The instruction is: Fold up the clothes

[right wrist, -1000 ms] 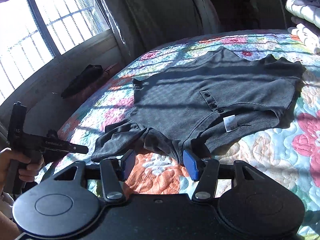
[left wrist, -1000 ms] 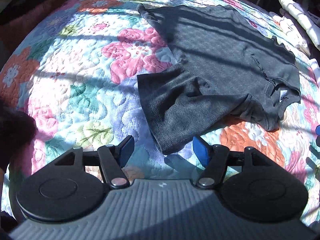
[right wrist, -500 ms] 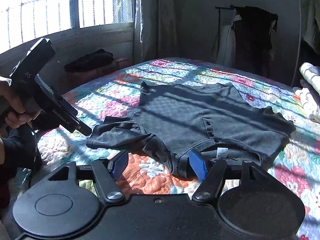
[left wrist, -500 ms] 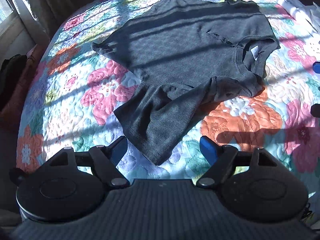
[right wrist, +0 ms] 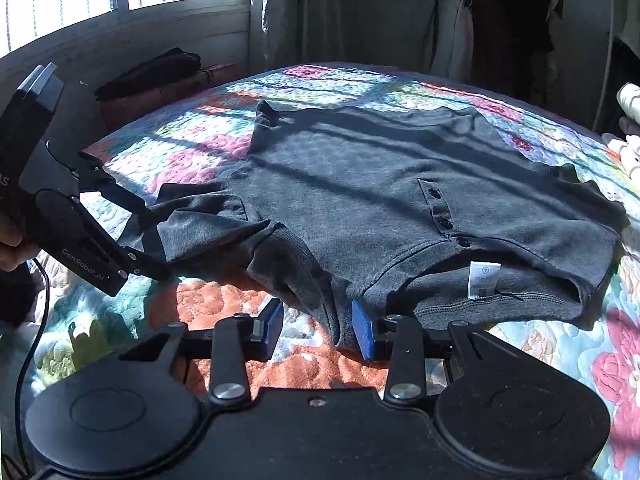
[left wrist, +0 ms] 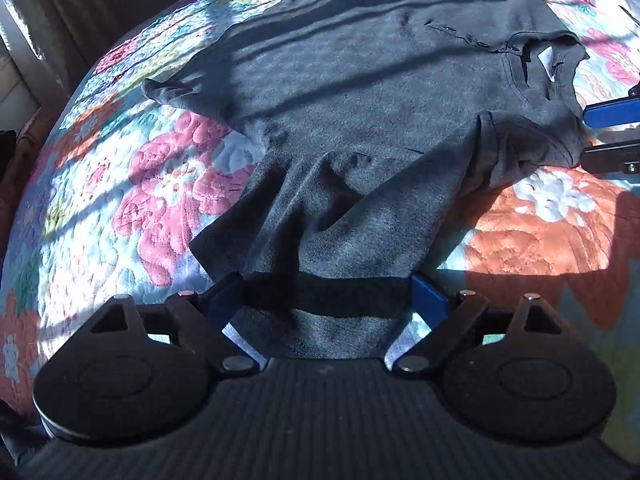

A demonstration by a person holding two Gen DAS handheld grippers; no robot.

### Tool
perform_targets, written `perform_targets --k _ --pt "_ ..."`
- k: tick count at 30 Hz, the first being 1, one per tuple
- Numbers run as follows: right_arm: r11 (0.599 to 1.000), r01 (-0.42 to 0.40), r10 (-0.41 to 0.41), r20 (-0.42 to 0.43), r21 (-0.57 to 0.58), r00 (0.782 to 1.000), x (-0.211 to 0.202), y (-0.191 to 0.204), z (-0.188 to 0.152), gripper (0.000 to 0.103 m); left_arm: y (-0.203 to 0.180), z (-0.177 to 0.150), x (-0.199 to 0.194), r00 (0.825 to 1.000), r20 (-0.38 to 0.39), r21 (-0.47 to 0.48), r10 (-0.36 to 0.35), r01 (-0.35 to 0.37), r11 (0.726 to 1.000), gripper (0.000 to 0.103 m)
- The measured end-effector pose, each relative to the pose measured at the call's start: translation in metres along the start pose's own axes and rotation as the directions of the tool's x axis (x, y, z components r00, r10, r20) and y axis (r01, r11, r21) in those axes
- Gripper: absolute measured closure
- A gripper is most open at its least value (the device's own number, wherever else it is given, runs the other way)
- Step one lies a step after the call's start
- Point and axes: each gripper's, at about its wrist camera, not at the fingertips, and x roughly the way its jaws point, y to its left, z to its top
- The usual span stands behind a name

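Observation:
A dark grey short-sleeved shirt [left wrist: 360, 92] with a buttoned placket lies spread on a floral quilt [left wrist: 168, 176]; it also shows in the right wrist view [right wrist: 360, 184]. Its near sleeve [left wrist: 328, 240] is rumpled. My left gripper [left wrist: 326, 298] is open, with the sleeve's end lying between the blue pads. My right gripper [right wrist: 318, 330] is open around the shirt's shoulder edge by the collar, next to the white label [right wrist: 483, 279]. The left gripper also shows at the left of the right wrist view [right wrist: 152, 240]. The right gripper's fingers [left wrist: 612, 112] show at the left view's right edge.
The quilt [right wrist: 240, 304] covers a bed. Folded white cloth [right wrist: 628, 128] sits at the bed's right side. A dark bundle [right wrist: 152, 72] lies on a ledge under the barred window. Clothes hang on a rack [right wrist: 512, 20] behind the bed.
Both grippers have moved in toward the shirt. The sleeve end now lies between the left pads, and the shoulder edge between the right pads. Both stay open.

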Motion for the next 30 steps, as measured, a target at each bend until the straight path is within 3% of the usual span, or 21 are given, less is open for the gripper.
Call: perform_targets --k 2,3,5,7,9,10,16,19,22,24,27,30 --pt "1.000 0.027 -0.027 -0.022 -0.009 0.999 0.008 -0.005 -0.002 0.052 0.002 -0.001 0.003 1.000 0.014 0.002 -0.015 0.015 1.000 0.015" --pt "1.000 0.014 -0.014 -0.026 0.011 1.000 0.011 -0.009 -0.004 0.050 0.004 -0.001 0.004 1.000 0.021 0.002 -0.023 0.023 1.000 0.022" --pt "0.998 -0.021 0.024 -0.048 0.062 0.999 0.020 -0.018 -0.008 0.049 0.007 0.002 0.001 1.000 0.012 -0.015 -0.021 0.021 1.000 0.047" --pt "0.995 -0.036 0.040 -0.049 0.091 0.998 0.028 -0.023 -0.011 0.050 0.007 0.005 -0.002 1.000 0.010 -0.007 -0.007 0.007 1.000 0.086" --pt "0.994 -0.062 0.063 -0.015 0.085 0.998 0.028 -0.023 -0.012 0.082 0.006 0.005 -0.008 1.000 0.017 0.027 0.019 -0.020 0.999 0.093" --pt "0.993 -0.073 0.074 -0.008 0.089 0.997 0.026 -0.023 -0.011 0.093 0.007 0.004 -0.012 0.999 0.020 0.033 0.025 -0.026 0.999 0.095" --pt "0.990 -0.099 0.090 0.088 0.101 0.992 -0.008 -0.025 -0.009 0.094 0.016 0.007 -0.045 0.998 0.052 -0.016 0.024 -0.023 1.000 0.096" --pt "0.985 -0.110 0.100 0.087 0.129 0.991 -0.013 -0.031 -0.011 0.095 0.014 0.004 -0.050 0.998 0.044 0.007 0.037 -0.038 0.999 0.097" --pt "0.987 -0.093 0.092 0.014 0.128 0.996 0.002 -0.031 -0.016 0.095 0.010 -0.005 -0.033 0.997 -0.051 0.063 0.055 -0.052 0.997 0.097" --pt "0.991 -0.058 0.067 -0.064 0.123 0.996 0.014 -0.028 -0.018 0.095 0.013 -0.013 -0.019 0.986 -0.136 0.068 0.092 -0.084 0.994 0.098" --pt "0.996 -0.015 0.027 -0.126 0.092 0.992 0.012 -0.016 -0.016 0.089 0.037 -0.013 -0.017 0.976 -0.159 -0.058 0.149 -0.160 0.985 0.097" --pt "1.000 0.004 -0.005 -0.217 -0.006 0.976 0.006 0.003 -0.010 0.088 0.050 -0.013 -0.023 0.982 -0.158 -0.152 0.107 -0.131 0.980 0.097"
